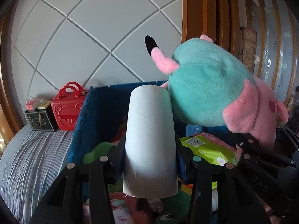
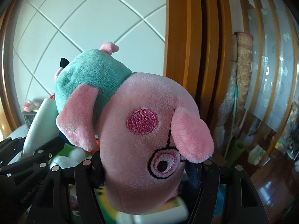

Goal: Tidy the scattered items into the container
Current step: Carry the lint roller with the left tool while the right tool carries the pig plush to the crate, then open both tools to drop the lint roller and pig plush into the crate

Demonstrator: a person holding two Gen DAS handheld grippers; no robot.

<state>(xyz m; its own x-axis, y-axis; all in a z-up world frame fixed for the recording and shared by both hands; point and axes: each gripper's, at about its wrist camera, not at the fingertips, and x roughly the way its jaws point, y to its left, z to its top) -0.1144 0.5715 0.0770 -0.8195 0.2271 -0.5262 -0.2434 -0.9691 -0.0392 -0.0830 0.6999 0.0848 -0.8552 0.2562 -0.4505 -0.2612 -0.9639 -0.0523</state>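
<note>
Jaws of the left gripper (image 1: 149, 160) are clenched on a pale grey cylindrical bottle (image 1: 150, 140), which stands upright between the black fingers (image 1: 115, 158). Jaws of the right gripper (image 2: 143, 166) are grasping a plush pig toy (image 2: 142, 141) by its pink head; the toy hangs head down, its teal body tilted up and away. In the left wrist view, the same toy (image 1: 209, 93) presses against the bottle's upper right side. Both held items sit above the blue fabric storage bin (image 1: 97, 112), which already contains a lime-green packet (image 1: 209, 147) and other blurred items. Beyond the bin, on the grey bedspread (image 1: 31, 153), a red toy case (image 1: 68, 110) stands beside a small black box (image 1: 40, 120). Behind them rises a white padded headboard (image 1: 84, 37).
</note>
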